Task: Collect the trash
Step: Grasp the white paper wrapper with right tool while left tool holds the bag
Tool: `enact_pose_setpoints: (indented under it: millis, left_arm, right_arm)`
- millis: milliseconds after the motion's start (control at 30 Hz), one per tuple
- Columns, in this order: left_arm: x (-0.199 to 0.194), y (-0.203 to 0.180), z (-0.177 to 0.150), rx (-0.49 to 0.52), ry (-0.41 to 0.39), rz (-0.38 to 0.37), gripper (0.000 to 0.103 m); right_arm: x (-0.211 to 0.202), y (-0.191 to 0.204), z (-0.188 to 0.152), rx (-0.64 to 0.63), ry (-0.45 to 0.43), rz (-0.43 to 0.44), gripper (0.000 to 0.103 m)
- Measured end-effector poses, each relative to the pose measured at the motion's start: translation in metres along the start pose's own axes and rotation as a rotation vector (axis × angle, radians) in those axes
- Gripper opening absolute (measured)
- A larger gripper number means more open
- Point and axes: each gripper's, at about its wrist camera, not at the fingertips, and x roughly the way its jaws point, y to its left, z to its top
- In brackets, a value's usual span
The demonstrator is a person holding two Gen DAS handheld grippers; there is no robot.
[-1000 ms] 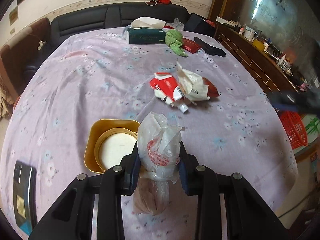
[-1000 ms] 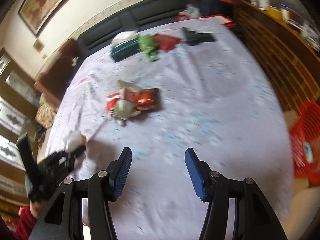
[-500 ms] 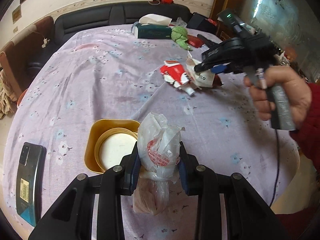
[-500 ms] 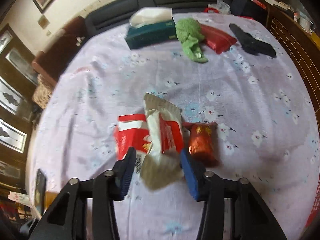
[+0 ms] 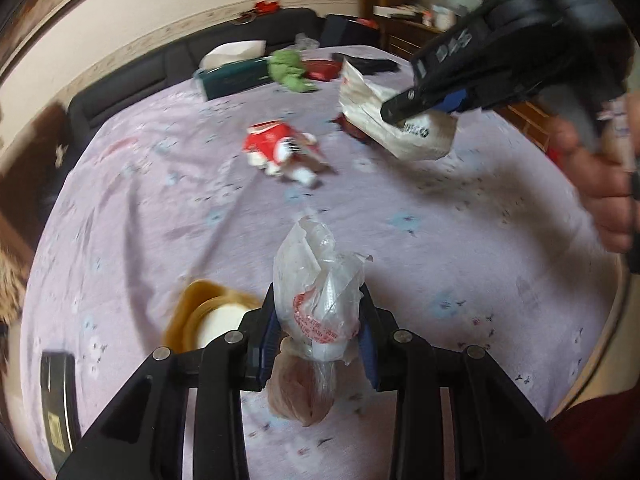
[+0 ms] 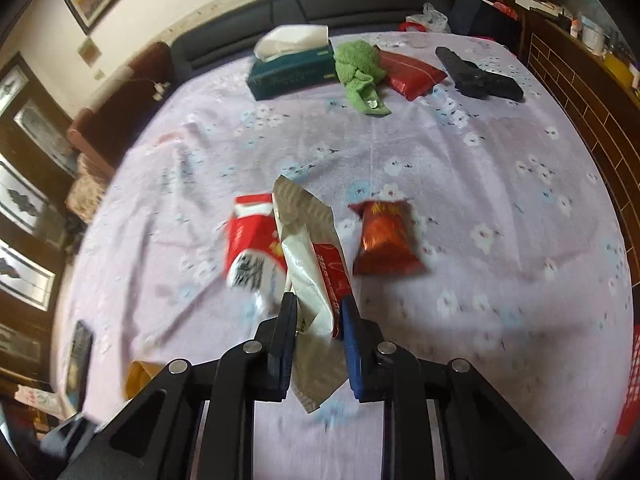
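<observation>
Two hand-held grippers each hold one piece of rubbish above a table with a lilac flowered cloth [image 6: 500, 184]. The right gripper [image 6: 318, 316] has its blue pads pinched tight on a crumpled white and red wrapper [image 6: 312, 264], which stands lifted clear of the cloth. The left gripper [image 5: 318, 330] clamps the knotted neck of a clear plastic bag [image 5: 320, 280], its bundle hanging just below the jaws. To do this step well, the wrapper probably needs to travel without snagging the red and white carton [image 6: 252, 240] just beside it. A dark red snack packet [image 6: 386, 238] lies near on the other side, still to collect. A gold tin [image 5: 200, 316] sits near the left gripper, and a red basket [image 6: 630, 380] shows at the table's edge.
</observation>
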Motion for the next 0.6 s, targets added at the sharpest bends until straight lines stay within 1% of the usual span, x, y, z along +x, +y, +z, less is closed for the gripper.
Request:
enact_pose_setpoints:
  millis: [67,133,233,300,433,600]
  left_arm:
    - [0.004,-0.014,0.000,0.061,-0.005,0.038,0.033]
    - [0.008,-0.024,0.000,0.100,-0.002,0.032,0.033]
    - [0.013,-0.032,0.002,0.114,0.008,0.011,0.033]
    - [0.014,-0.034,0.003,0.103,0.008,-0.006,0.032]
    - [0.012,-0.032,0.012,0.029,0.007,-0.068,0.030]
    - [0.008,-0.035,0.029,-0.034,-0.002,-0.080,0.030]
  right_arm:
    - [-0.015,-0.004,-0.013,-0.011,-0.011,0.019,0.023]
    - [-0.029,-0.011,-0.025,-0.015,-0.020,0.014,0.023]
    - [-0.041,-0.028,-0.039,0.025,-0.020,0.023,0.023]
    - [-0.049,-0.039,-0.045,0.051,-0.022,0.023,0.023]
    - [-0.064,-0.053,-0.057,0.092,-0.034,0.021,0.023]
    - [-0.079,-0.061,-0.075,0.093,-0.037,0.020,0.023]
